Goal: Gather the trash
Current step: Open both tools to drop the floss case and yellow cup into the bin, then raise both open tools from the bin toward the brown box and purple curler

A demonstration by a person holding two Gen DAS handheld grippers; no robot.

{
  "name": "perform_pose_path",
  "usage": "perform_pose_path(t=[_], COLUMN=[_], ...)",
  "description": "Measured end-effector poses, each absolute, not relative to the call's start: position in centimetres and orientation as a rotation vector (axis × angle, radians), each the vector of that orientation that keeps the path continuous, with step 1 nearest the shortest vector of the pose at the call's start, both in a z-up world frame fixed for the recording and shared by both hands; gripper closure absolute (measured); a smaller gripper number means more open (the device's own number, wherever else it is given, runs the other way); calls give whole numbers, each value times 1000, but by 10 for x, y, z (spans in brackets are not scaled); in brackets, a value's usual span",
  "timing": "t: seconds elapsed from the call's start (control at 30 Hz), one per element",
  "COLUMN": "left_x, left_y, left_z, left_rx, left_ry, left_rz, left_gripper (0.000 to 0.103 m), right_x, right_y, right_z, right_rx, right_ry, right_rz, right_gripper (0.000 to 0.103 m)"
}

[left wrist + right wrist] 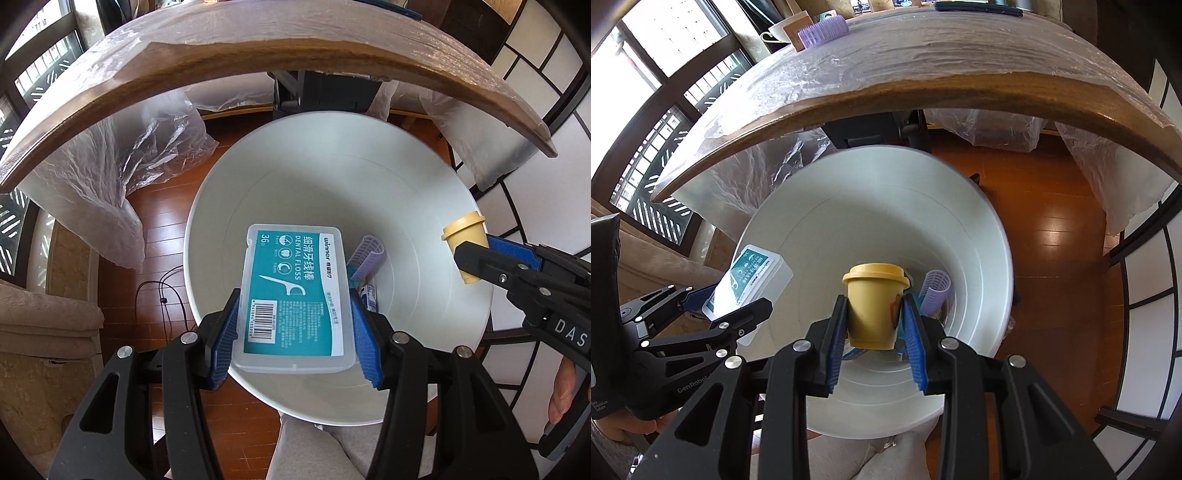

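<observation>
My left gripper [293,325] is shut on a clear dental floss box [295,291] with a teal label, held over the mouth of a white bin [424,192]. My right gripper [874,325] is shut on a small yellow lidded cup [873,306], also above the white bin [960,229]. Each gripper shows in the other view: the right gripper [467,264] with the yellow cup [466,236] at the bin's right rim, the left gripper [727,301] with the floss box [753,273] at its left rim. A purple hair roller [369,254] [936,291] and other small items lie at the bin's bottom.
A wooden table edge [258,62] covered in plastic film arches above the bin. On the table stand another purple roller [822,31] and a white mug [779,31]. Plastic sheeting [110,177] hangs to the wooden floor [1052,240]. A person's grey-clad legs [314,450] are below.
</observation>
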State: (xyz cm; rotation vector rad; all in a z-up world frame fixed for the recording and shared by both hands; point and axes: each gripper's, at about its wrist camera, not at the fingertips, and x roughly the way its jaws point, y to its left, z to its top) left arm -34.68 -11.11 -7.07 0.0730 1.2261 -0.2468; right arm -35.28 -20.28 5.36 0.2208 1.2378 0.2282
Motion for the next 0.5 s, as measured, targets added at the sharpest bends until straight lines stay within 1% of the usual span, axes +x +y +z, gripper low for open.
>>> perform_pose_path(t=[0.2, 0.23, 0.27, 0.3, 0.37, 0.43, 0.5], left_x=[-344, -344, -344, -345, -346, -345, -345], left_y=[-113, -114, -114, -114, -113, -111, -108], left_z=[-74, -73, -72, -72, -68, -66, -63], left_rx=[75, 82, 95, 110, 104, 88, 84], left_ry=[1242, 1240, 1235, 1229, 1207, 1205, 1199], left_rz=[-276, -280, -276, -264, -264, -265, -246], left_gripper=[47, 47, 42, 31, 30, 30, 25], right_x=[-355, -355, -355, -355, -355, -355, -357], right_y=[-203, -203, -203, -203, -205, -205, -206], right_z=[46, 48, 49, 51, 54, 56, 60], right_rx=[221, 222, 222, 227, 241, 231, 213], right_ry=[1256, 1251, 1247, 1238, 1225, 1222, 1212], right_rz=[232, 227, 220, 213, 209, 204, 199], right_gripper=[72, 68, 54, 46, 45, 42, 36])
